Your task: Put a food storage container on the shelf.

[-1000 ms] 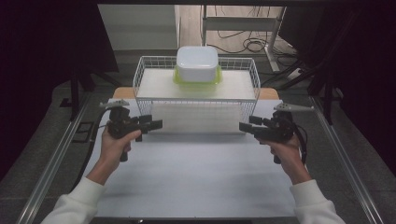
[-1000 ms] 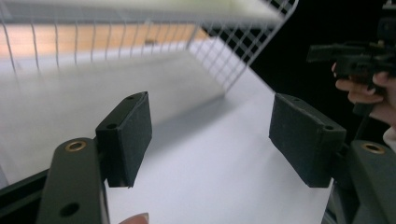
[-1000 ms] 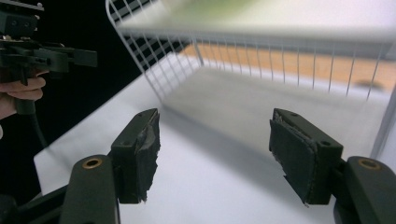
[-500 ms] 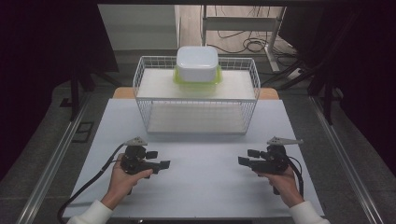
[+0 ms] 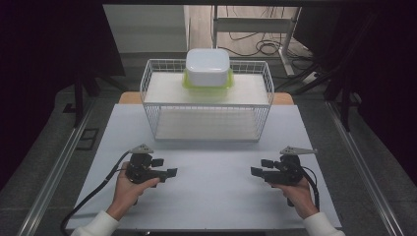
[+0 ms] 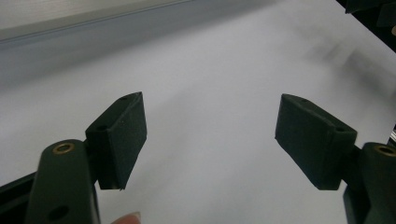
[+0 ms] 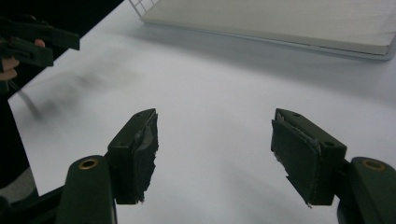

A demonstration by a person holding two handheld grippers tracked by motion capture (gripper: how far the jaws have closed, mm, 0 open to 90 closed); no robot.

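white plastic lidded container with a lime-green base (image 5: pixel 207 69) sits on the upper shelf of the white wire rack (image 5: pixel 206 101), at its back edge and near the middle. it is out of reach for both hands now. the left gripper (image 5: pixel 167 168) and the right gripper (image 5: pixel 259 167) hover low over the white table sheet (image 5: pixel 211 196), in front of the rack and well apart from it, pointing toward each other. both have their jaws spread wide and hold nothing. i think this is a resting pose, ready for a reach to the container. between the rack and the grippers the sheet gives free room to move. the rack's front wire wall is the edge to mind; the top is open.
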